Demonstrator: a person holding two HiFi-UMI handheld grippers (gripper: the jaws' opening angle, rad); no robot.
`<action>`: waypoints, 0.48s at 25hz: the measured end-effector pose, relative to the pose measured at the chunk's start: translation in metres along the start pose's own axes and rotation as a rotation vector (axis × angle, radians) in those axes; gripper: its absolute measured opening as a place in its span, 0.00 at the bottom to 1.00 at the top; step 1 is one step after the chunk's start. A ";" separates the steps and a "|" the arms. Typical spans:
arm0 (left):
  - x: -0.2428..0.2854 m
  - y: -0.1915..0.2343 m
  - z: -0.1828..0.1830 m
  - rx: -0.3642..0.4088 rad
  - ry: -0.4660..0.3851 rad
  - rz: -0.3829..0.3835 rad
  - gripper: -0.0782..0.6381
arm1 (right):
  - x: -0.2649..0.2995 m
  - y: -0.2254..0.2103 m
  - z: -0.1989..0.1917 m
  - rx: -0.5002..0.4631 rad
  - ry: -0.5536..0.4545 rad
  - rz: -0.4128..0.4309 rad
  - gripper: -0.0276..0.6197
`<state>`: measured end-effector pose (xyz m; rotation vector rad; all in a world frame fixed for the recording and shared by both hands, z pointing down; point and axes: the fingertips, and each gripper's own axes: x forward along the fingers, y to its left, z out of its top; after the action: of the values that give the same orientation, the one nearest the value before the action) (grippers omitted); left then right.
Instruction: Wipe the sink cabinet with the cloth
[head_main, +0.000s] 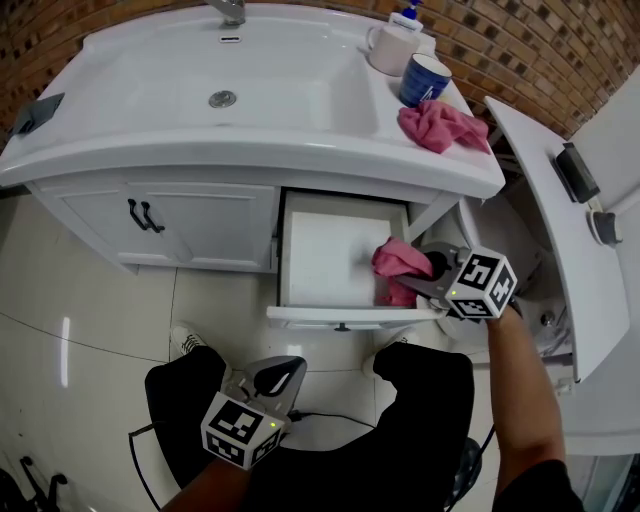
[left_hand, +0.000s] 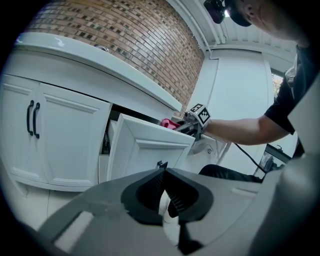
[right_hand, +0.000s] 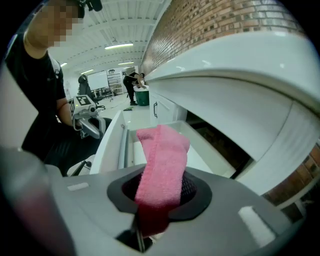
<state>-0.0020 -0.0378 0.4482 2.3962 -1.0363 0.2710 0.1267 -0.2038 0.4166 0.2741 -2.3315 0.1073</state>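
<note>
I have my right gripper (head_main: 428, 272) inside the open drawer (head_main: 325, 245) of the sink cabinet (head_main: 200, 215), at the right side of this drawer. Its jaws are clamped on the pink cloth (right_hand: 162, 160). In the right gripper view the cloth comes up from between the two jaws and folds forward above the white drawer floor. In the head view the same cloth is bunched near the right wall of the drawer, just in front of the jaws. Whether it presses on the floor, I cannot tell.

My left gripper (head_main: 278, 376) is low, in front of my knees and well apart from the cabinet. Its jaws are together and nothing is between them. In the left gripper view they point toward the front panel of the drawer.

Left of the drawer, the two doors (head_main: 215, 225) are closed, with black handles (head_main: 145, 215). On the countertop (head_main: 300, 150), right of the basin (head_main: 150, 75), a second pink cloth (head_main: 442, 126) lies just beside a blue mug (head_main: 424, 78), and a white cup (head_main: 387, 48) stands behind the mug
</note>
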 end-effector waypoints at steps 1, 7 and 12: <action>0.000 0.000 0.000 0.002 0.000 0.002 0.11 | -0.009 -0.004 0.007 0.001 -0.023 -0.038 0.19; 0.002 0.000 -0.001 0.002 -0.010 0.025 0.11 | -0.073 0.010 0.060 0.026 -0.184 -0.223 0.19; -0.007 -0.004 0.014 -0.026 -0.048 0.037 0.11 | -0.112 0.059 0.080 0.197 -0.416 -0.298 0.19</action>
<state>-0.0042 -0.0390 0.4324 2.3729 -1.1000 0.2124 0.1335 -0.1410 0.2804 0.8041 -2.6597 0.1430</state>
